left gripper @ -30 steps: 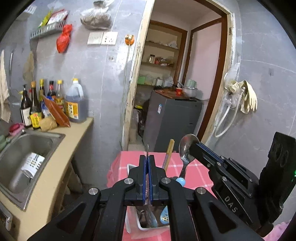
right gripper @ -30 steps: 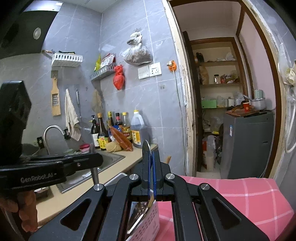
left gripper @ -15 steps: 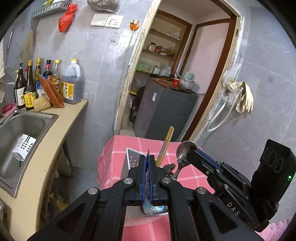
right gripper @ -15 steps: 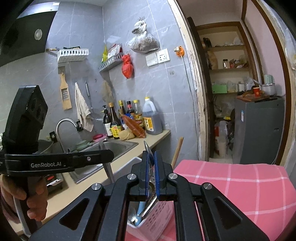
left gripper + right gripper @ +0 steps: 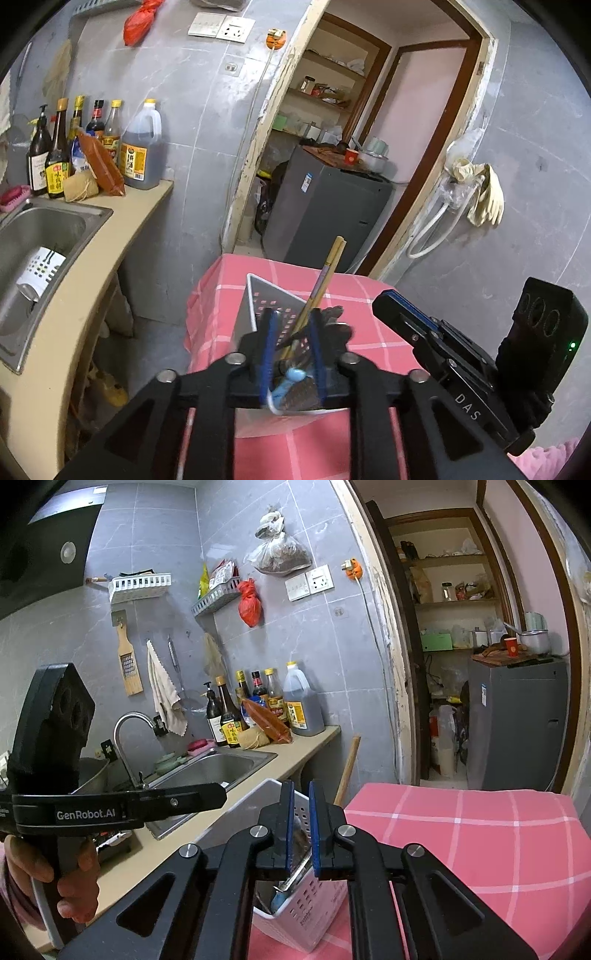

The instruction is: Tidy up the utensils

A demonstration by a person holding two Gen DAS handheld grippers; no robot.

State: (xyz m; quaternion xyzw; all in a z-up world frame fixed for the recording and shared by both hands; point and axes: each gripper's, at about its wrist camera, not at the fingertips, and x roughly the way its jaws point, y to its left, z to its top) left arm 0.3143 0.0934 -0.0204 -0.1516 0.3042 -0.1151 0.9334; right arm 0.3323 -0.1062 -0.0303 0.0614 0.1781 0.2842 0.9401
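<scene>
The pink checked worktop (image 5: 354,295) carries a white perforated utensil holder (image 5: 314,915) near its left edge, with chopsticks (image 5: 325,280) and a blue-handled utensil (image 5: 291,376) already standing inside. The left gripper (image 5: 291,343) hovers over the holder, its fingers opening with nothing clamped. The right gripper (image 5: 299,823) shows a narrow gap, also empty (its load apparently dropped in). Risk, as I judge it: either gripper snagging the leaning chopsticks could tip the light holder off the edge.

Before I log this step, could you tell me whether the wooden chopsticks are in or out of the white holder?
In: the wooden chopsticks stand slanted inside the white perforated plastic holder, tops above its rim.
</scene>
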